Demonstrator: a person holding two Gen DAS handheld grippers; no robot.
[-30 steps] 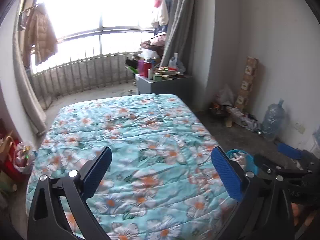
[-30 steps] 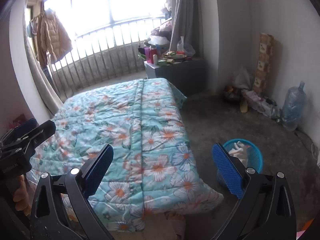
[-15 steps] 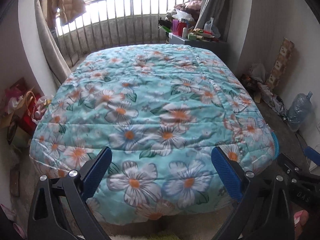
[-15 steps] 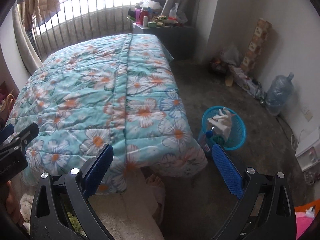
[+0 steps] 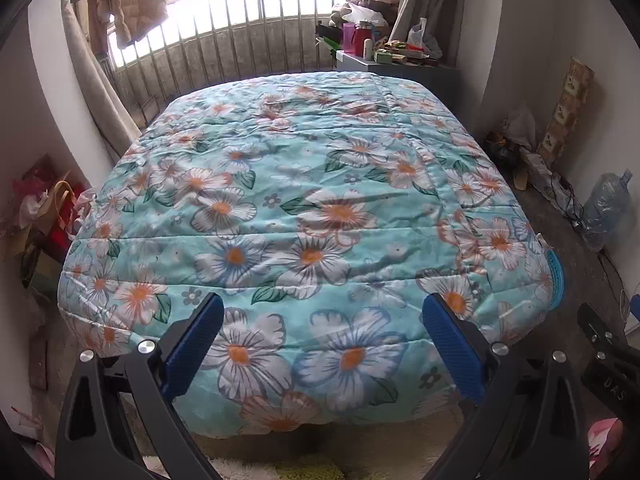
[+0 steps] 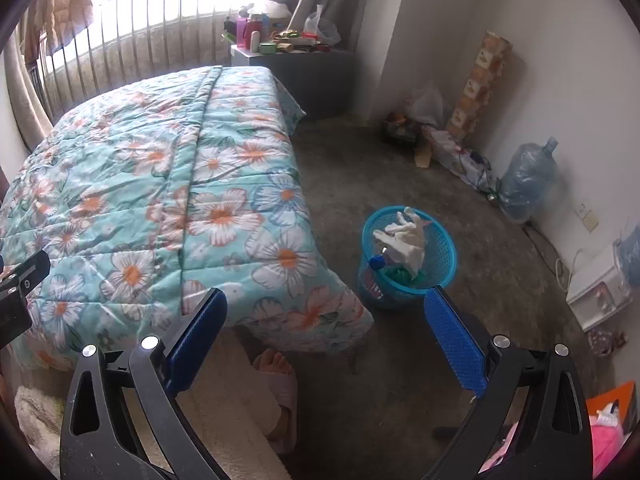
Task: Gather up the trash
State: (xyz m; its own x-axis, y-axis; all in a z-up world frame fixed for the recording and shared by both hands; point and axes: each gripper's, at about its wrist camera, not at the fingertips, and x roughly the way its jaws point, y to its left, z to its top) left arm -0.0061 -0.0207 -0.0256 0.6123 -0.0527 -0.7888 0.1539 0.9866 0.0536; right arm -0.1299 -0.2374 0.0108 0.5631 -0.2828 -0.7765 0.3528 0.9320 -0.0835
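Note:
A blue mesh waste basket (image 6: 440,248) stands on the floor by the bed's right corner, holding crumpled white paper (image 6: 406,236), a blue-capped bottle and green scraps. Only its rim (image 5: 557,276) peeks past the quilt in the left wrist view. My right gripper (image 6: 326,340) is open and empty, held above the floor in front of the bed corner, with the basket just beyond its right finger. My left gripper (image 5: 324,344) is open and empty over the foot of the bed. No loose trash shows on the floral quilt (image 5: 312,200).
The bed (image 6: 160,184) fills the left and middle. A person's foot in a slipper (image 6: 276,372) is below its corner. A cluttered cabinet (image 6: 296,56) stands at the back; a water jug (image 6: 528,176), bags and a box stack line the right wall. Bags (image 5: 44,216) sit left of the bed.
Both grippers have pulled back and tilted downward from the bed. The basket and its contents have come into full sight of the right wrist view. Both stayed open.

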